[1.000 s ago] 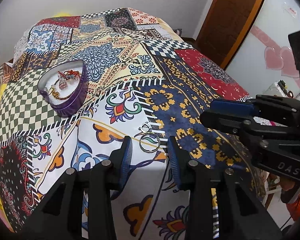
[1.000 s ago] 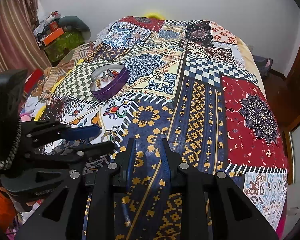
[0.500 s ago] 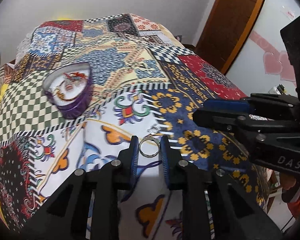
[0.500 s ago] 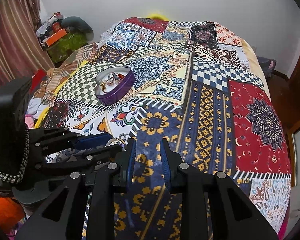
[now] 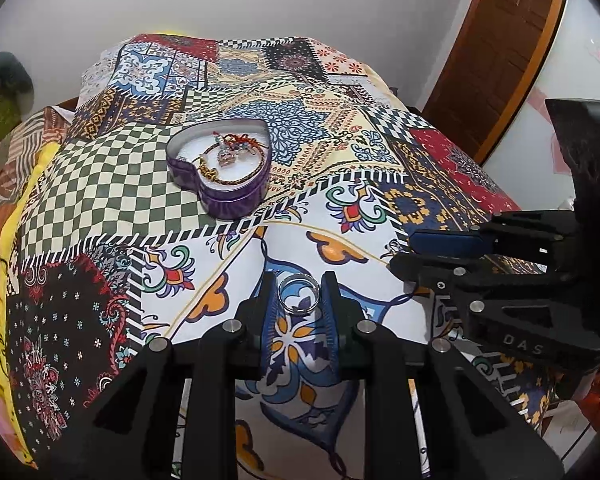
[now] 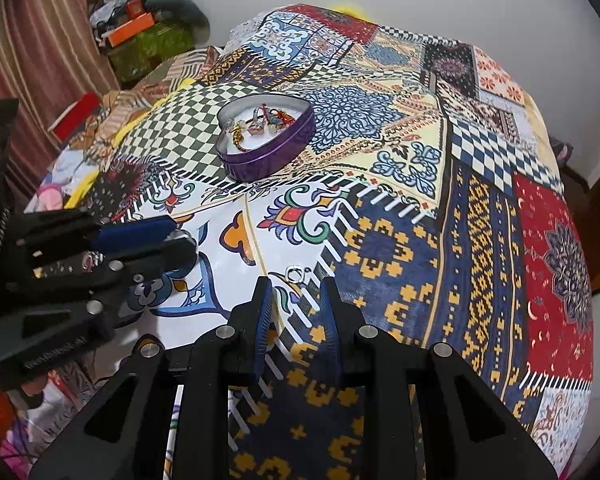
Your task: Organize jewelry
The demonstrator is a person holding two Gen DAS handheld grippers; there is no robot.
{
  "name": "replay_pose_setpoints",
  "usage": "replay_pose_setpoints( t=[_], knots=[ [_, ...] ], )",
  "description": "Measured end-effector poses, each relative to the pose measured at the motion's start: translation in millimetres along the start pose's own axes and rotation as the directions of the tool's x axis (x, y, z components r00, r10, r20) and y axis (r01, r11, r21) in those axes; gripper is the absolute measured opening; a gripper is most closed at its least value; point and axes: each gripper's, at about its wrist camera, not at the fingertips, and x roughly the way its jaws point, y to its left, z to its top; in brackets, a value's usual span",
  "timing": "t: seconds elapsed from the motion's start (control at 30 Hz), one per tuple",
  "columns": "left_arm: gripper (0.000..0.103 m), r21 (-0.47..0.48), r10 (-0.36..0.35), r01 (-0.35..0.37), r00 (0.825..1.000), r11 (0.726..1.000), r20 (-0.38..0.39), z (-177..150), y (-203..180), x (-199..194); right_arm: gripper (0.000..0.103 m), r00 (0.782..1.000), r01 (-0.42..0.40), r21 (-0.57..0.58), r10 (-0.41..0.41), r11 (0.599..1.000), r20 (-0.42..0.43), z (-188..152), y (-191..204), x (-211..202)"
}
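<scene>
My left gripper (image 5: 300, 294) is shut on a silver band ring (image 5: 299, 295), which it holds just above the patchwork bedspread (image 5: 100, 184). Farther back and to the left, a purple heart-shaped tin (image 5: 220, 168) stands open with bracelets and charms inside. In the right wrist view my right gripper (image 6: 298, 300) hovers with a narrow gap and nothing between its fingers. A small silver ring (image 6: 295, 274) lies on the cloth just ahead of its tips. The same view shows the left gripper (image 6: 180, 240) at the left, and the tin (image 6: 266, 148) behind it.
The bedspread (image 6: 480, 220) covers the whole bed and drops away at the near edge. A wooden door (image 5: 500, 40) stands at the right. Boxes and bags (image 6: 140, 36) are piled by a striped curtain (image 6: 32, 60) at the far left.
The left jaws closed on the silver band ring and carried it left, nearer the tin. The right gripper slid left and down until the small ring lies just ahead of its tips.
</scene>
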Motion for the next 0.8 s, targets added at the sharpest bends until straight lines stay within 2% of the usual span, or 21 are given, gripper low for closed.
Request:
replay_pose_setpoints(
  t=[0.23,0.3,0.4,0.6,0.8],
  knots=[
    [0.021,-0.008,-0.001,0.001,1.0,1.0,0.007,-1,1,2,0.022,1.0,0.001,-0.029,-0.001,1.0,0.013,0,2,3],
    [0.021,-0.005,0.001,-0.001,1.0,1.0,0.01,-2,0,0,0.013,1.0,-0.003,-0.03,0.004,1.0,0.011,1,3,5],
    [0.021,-0.004,0.004,-0.004,1.0,1.0,0.015,-2,-1,-2,0.009,1.0,-0.012,-0.024,0.012,1.0,0.008,2,2,7],
    [0.021,-0.007,0.013,-0.012,0.999,1.0,0.031,0,-1,-11,0.008,1.0,-0.004,-0.009,0.004,1.0,0.021,3,1,1],
    [0.021,-0.006,0.026,-0.026,0.998,1.0,0.065,7,1,-24,0.008,0.997,0.01,0.013,-0.011,1.0,0.077,9,-2,-18]
  ],
)
